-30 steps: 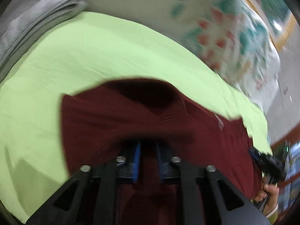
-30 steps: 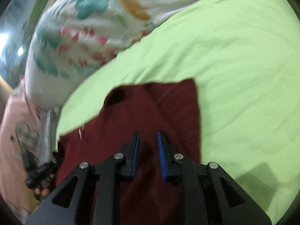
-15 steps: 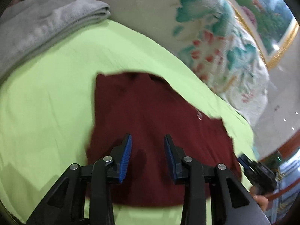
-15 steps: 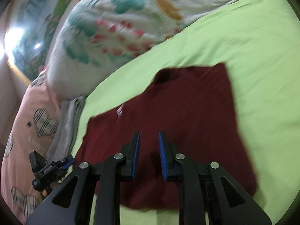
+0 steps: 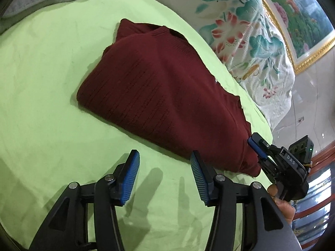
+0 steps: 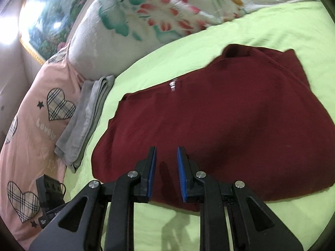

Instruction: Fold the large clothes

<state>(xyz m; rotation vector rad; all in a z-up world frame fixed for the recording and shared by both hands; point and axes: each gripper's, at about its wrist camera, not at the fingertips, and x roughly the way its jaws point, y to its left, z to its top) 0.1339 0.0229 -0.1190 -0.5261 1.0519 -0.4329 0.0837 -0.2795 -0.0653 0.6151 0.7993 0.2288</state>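
We see sweater (image 5: 167, 96) folded, long axis crosswise ahead of both grippers. Right gripper (image 6: 166, 172) narrow-gapped, empty, over near edge; left gripper (image 5: 164, 175) wide, empty, short of it. Right nearer.

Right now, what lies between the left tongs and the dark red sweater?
Only bare green sheet. In the left wrist view the open left tongs hang just short of the folded dark red sweater, with nothing between them.
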